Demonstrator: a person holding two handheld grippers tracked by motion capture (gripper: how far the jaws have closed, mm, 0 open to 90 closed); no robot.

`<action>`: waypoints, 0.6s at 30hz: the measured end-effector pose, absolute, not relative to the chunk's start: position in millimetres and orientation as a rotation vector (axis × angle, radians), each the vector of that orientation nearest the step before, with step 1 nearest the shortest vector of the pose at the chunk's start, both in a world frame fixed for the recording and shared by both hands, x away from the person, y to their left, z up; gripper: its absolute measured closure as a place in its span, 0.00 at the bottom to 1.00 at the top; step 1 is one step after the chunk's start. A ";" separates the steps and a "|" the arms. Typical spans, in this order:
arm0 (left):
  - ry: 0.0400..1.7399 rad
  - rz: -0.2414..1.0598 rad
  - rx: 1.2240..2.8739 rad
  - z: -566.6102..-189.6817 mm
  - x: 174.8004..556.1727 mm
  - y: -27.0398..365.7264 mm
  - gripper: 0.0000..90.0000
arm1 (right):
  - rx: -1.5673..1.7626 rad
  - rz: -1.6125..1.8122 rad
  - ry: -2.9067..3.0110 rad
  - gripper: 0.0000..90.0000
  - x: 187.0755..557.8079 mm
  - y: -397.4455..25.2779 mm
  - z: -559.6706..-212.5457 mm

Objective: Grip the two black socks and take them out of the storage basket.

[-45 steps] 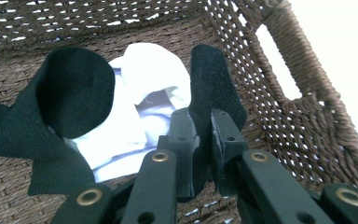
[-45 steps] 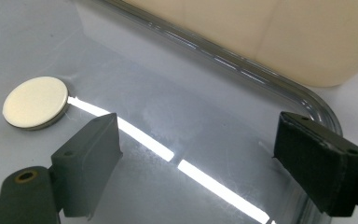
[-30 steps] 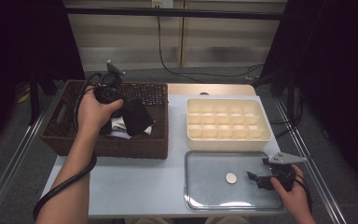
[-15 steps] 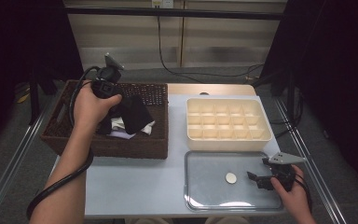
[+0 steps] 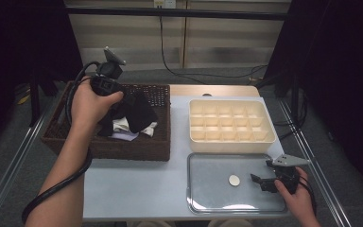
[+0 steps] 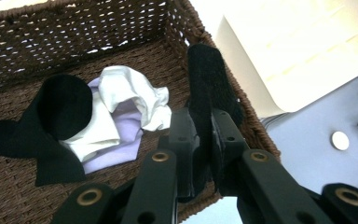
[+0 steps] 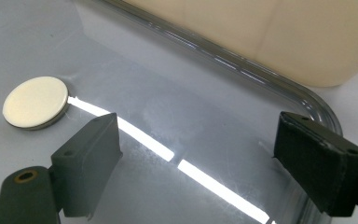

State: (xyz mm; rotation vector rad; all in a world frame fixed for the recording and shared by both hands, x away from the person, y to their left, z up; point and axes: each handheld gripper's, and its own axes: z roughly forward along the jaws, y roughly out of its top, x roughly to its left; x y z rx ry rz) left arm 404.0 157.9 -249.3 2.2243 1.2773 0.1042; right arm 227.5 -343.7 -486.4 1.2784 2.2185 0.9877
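- The left hand-held gripper (image 5: pixel 123 100) sits above the wicker basket (image 5: pixel 137 149), its jaws clamped on a black sock (image 6: pixel 207 88) that hangs lifted clear of the pile.
- In the left gripper view the black sock runs lengthwise straight out from between the jaws, its long axis in line with the gripper and pointing toward the basket's near corner.
- The rest of the clothing lies on the basket floor: a white cloth (image 6: pixel 130 100) over a lilac piece (image 6: pixel 121 144), and a second black sock (image 6: pixel 60 116) beside them.
- The cream compartment box (image 5: pixel 231 124) stands to the right of the basket, so the held sock is nearer the left hand than the right.
- The right hand-held gripper (image 5: pixel 261 182) rests low over the metal tray (image 5: pixel 208 201) with its jaws spread wide and gripping nothing; a small round disc (image 7: pixel 35 102) lies just to its left on the tray, apart from the jaws.
- No brand, label or writing can be read anywhere on the worktop (image 5: pixel 132 184).
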 end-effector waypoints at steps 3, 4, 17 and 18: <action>1.272 0.103 2.230 -245.3 402.1 157.6 0.90 | 1.278 0.988 2.218 0.16 227.5 -343.7 -486.4; 1.272 0.100 2.229 -243.9 401.1 157.2 0.90 | 1.278 0.988 2.218 0.16 227.4 -343.7 -486.4; 1.222 0.098 2.243 -224.8 392.4 151.5 0.90 | 1.275 0.989 2.218 0.16 227.7 -343.8 -486.5; 1.217 0.095 2.243 -223.7 391.8 151.0 0.90 | 1.275 0.989 2.218 0.16 227.7 -343.8 -486.5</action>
